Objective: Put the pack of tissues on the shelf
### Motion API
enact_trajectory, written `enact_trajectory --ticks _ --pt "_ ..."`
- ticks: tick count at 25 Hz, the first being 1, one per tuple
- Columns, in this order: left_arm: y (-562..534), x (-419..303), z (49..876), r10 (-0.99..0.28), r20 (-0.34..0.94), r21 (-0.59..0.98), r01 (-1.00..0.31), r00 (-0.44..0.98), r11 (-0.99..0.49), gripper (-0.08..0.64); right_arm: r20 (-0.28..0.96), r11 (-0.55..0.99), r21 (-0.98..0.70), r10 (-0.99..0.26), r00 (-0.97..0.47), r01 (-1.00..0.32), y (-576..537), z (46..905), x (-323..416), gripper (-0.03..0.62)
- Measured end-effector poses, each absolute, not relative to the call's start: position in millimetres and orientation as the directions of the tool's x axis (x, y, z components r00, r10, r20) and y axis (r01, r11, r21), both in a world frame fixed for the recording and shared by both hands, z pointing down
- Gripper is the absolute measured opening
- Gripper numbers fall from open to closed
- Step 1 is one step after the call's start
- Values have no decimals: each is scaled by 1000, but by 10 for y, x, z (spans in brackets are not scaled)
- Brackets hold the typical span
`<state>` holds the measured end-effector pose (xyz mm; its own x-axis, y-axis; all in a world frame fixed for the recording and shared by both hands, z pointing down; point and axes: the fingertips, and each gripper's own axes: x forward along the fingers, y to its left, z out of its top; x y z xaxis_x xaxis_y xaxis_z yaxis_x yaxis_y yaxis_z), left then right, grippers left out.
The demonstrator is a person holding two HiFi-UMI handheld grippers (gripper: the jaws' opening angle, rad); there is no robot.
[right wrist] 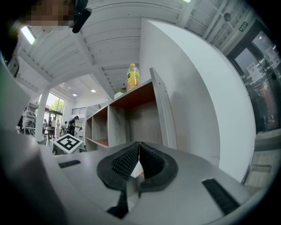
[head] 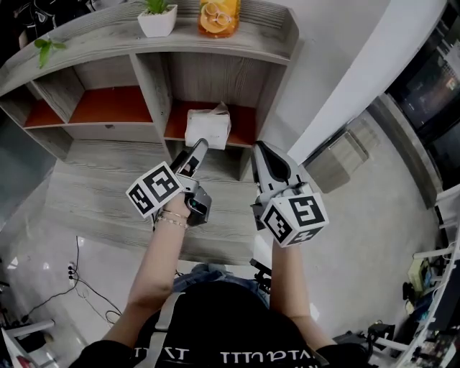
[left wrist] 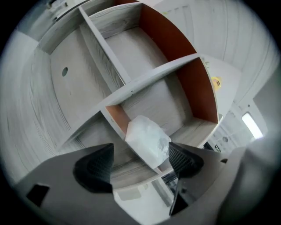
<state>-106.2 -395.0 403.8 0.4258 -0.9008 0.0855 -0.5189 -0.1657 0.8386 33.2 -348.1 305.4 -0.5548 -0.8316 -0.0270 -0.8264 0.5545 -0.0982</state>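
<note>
The left tool (head: pixel 198 152) points into the shelf (head: pixel 108 131) with its jaws spread wide. In its own view (left wrist: pixel 139 165) the pack of tissues (left wrist: pixel 148 139) shows between and just past the pads, which do not press on it. The pack of tissues (head: pixel 208 128) lies on the orange floor of the rightmost compartment, close to the upright divider (head: pixel 159 100), so the placing looks done and the wide jaws should let the tool draw back without dragging it. The right tool (head: pixel 262 154) is held beside it, clear of the opening, its jaws shut together on nothing (right wrist: pixel 139 160).

A cable (head: pixel 86 287) trails on the floor at the left. On top of the shelf stand a potted plant (head: pixel 158 18) and an orange bottle (head: pixel 219 16), well clear above. The white wall (head: pixel 345 79) closes in on the right; nothing blocks the way back out.
</note>
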Motion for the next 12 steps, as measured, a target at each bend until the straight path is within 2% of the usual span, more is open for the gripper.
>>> enact_trajectory --ticks 6,10,12 --pt "-3865 -1092 3976 -916 128 663 -720 381 -207 373 -11 558 -99 -829 -559 -824 -3446 3112 281 17" --pt "-3820 -1060 3919 -926 137 540 -811 350 -227 370 -6 554 -97 -831 -557 -827 -3426 3128 280 17" --pt "-3802 -1040 3899 -934 138 480 -847 331 -229 345 -8 551 -96 -833 -553 -829 -3418 3123 293 17"
